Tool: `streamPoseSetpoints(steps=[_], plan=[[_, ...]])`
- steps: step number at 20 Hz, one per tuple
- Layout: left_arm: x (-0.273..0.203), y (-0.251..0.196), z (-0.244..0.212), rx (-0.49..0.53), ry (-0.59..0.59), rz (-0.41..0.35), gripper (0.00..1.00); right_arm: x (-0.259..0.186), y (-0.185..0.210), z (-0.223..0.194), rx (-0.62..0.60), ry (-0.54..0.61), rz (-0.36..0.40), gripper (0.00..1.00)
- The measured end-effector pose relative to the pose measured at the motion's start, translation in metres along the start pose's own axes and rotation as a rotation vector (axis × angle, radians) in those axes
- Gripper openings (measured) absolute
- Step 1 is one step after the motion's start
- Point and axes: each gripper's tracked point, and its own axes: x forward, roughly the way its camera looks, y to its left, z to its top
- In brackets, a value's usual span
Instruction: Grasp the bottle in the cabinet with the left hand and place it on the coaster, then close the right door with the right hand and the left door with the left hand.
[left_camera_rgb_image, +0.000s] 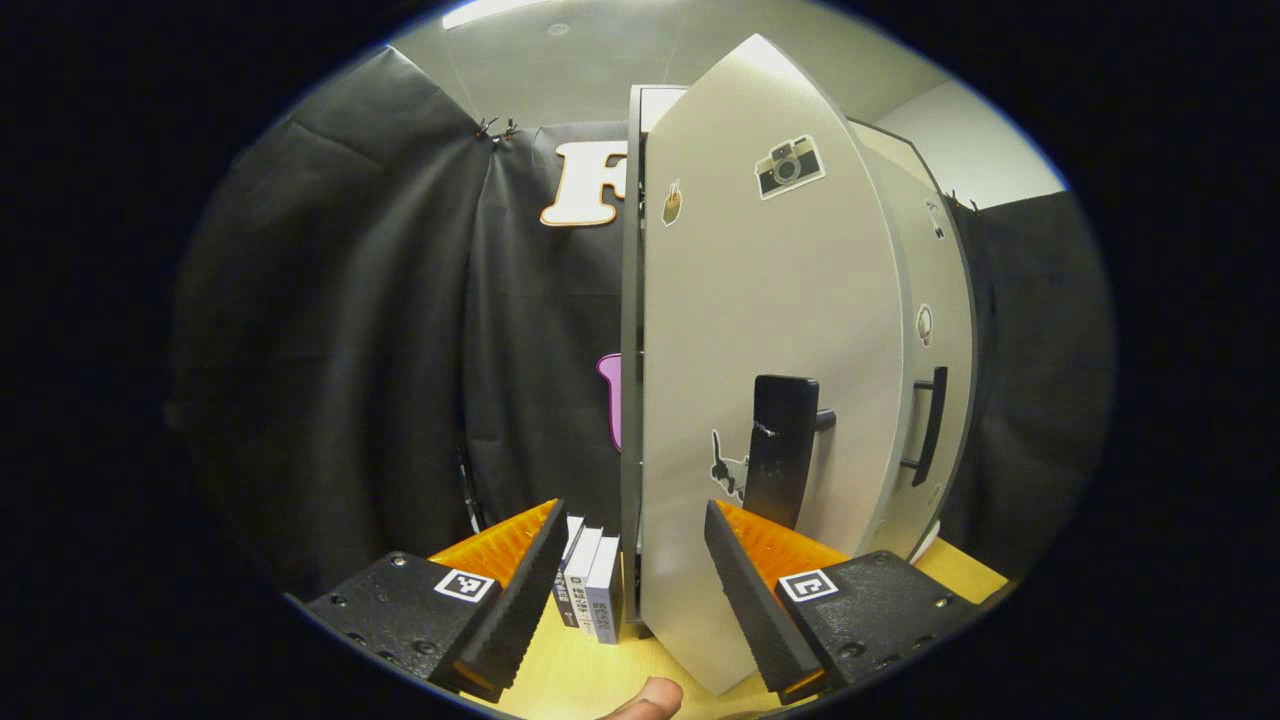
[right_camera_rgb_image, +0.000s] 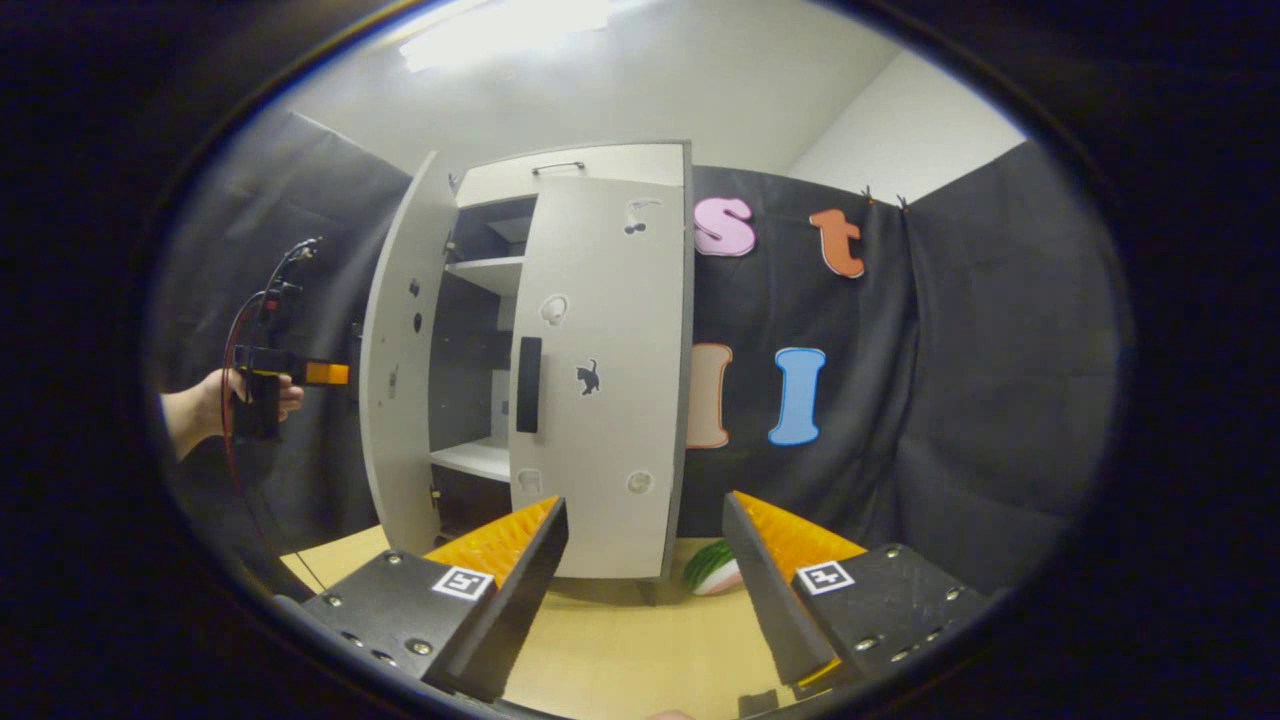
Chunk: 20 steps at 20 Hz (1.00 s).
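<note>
Yellow wooden table (right_camera_rgb_image: 620, 650) bears smooth grey flat-doored cabinet (right_camera_rgb_image: 600, 400).

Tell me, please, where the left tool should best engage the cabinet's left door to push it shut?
Probably the outer face of the left door near its free edge, beside the black vertical handle. The door stands ajar, and the open left tool already straddles its lower edge, so come from the front-left. A grip seems unnecessary.
</note>
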Motion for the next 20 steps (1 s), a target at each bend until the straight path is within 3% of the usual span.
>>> streamPoseSetpoints(steps=[10,15,18,20], plan=[[0.009,-0.039,0.006,0.000,-0.025,-0.025,0.85,0.019,0.001,-0.010,0.024,0.002,0.030,0.92],[0.012,-0.070,0.017,-0.017,-0.035,-0.040,0.92,0.011,0.002,-0.010,0.046,0.006,0.032,0.92],[-0.004,-0.084,0.025,-0.011,-0.048,-0.005,0.93,0.001,0.005,-0.003,0.032,-0.009,0.032,0.95],[-0.021,-0.100,0.032,-0.037,-0.057,-0.027,0.93,-0.012,0.012,0.005,0.042,-0.023,0.047,0.95]])
